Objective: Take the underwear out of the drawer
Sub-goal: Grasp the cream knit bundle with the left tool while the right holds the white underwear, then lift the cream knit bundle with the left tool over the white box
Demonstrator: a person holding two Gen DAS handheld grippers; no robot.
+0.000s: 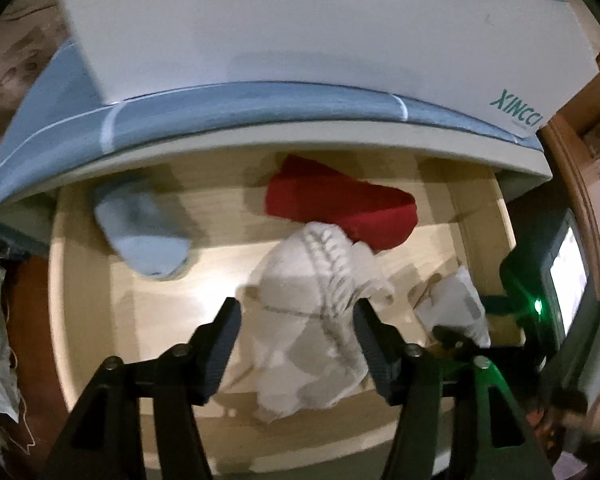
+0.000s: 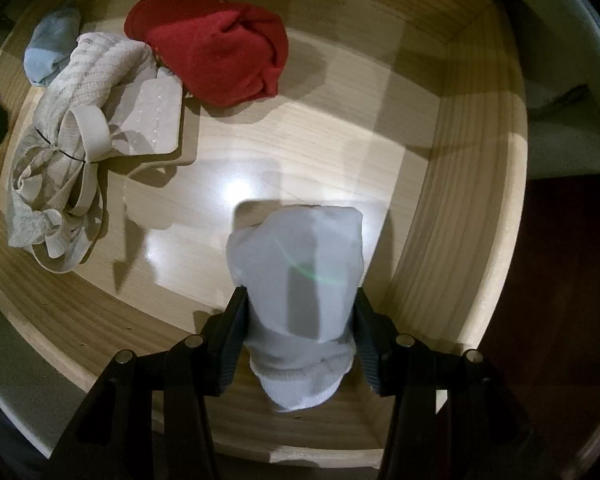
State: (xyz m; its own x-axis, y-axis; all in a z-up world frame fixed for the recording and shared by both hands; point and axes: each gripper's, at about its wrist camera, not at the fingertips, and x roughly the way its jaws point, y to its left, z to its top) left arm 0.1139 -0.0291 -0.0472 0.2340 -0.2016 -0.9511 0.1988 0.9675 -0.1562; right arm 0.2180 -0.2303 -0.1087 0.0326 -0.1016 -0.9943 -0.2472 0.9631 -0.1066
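Observation:
The light wooden drawer [image 1: 92, 320] [image 2: 452, 240] is open. My left gripper [image 1: 296, 320] has its jaws wide on either side of a white lacy garment [image 1: 312, 320] on the drawer floor; whether they squeeze it is unclear. The same garment [image 2: 80, 128] lies at the left in the right wrist view. My right gripper [image 2: 300, 320] is shut on a folded pale grey-white garment [image 2: 296, 280] near the drawer's front. A red garment [image 1: 340, 208] [image 2: 216, 44] and a light blue one [image 1: 144, 232] [image 2: 52, 48] lie at the back.
A blue-and-white cabinet top [image 1: 220, 112] overhangs the drawer's back. A white board with green lettering [image 1: 300, 20] lies on it. My right gripper with a green light [image 1: 536, 304] holds white cloth [image 1: 456, 300] at the drawer's right.

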